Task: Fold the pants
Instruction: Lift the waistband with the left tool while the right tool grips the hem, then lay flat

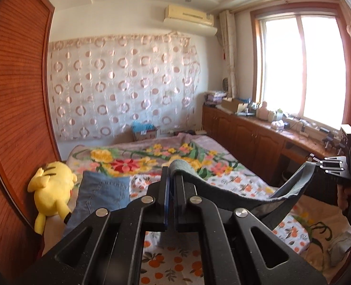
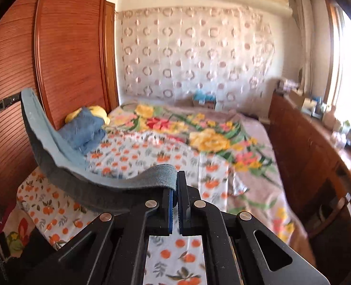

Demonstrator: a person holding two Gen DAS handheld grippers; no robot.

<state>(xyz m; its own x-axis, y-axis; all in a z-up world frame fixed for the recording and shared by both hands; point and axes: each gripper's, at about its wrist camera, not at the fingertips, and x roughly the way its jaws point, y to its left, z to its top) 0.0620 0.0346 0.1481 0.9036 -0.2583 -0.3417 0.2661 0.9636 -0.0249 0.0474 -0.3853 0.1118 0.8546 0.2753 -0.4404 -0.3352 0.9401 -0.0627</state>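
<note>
A grey-blue pair of pants (image 1: 234, 190) hangs in the air above the bed, its edge stretched in a sagging curve between my two grippers. In the left wrist view my left gripper (image 1: 172, 173) is shut on one end of that edge, and my right gripper (image 1: 315, 162) holds the other end at the far right. In the right wrist view my right gripper (image 2: 176, 178) is shut on the pants (image 2: 56, 156), which curve up to the left gripper (image 2: 17, 99) at the left edge. The rest of the garment hangs hidden below the grippers.
Below lies a bed with an orange-print sheet (image 2: 128, 154) and a floral blanket (image 1: 132, 159). Folded blue jeans (image 1: 104, 192) and a yellow plush toy (image 1: 52, 185) lie beside the wooden wardrobe (image 1: 16, 95). A cluttered wooden cabinet (image 1: 251, 135) runs under the window.
</note>
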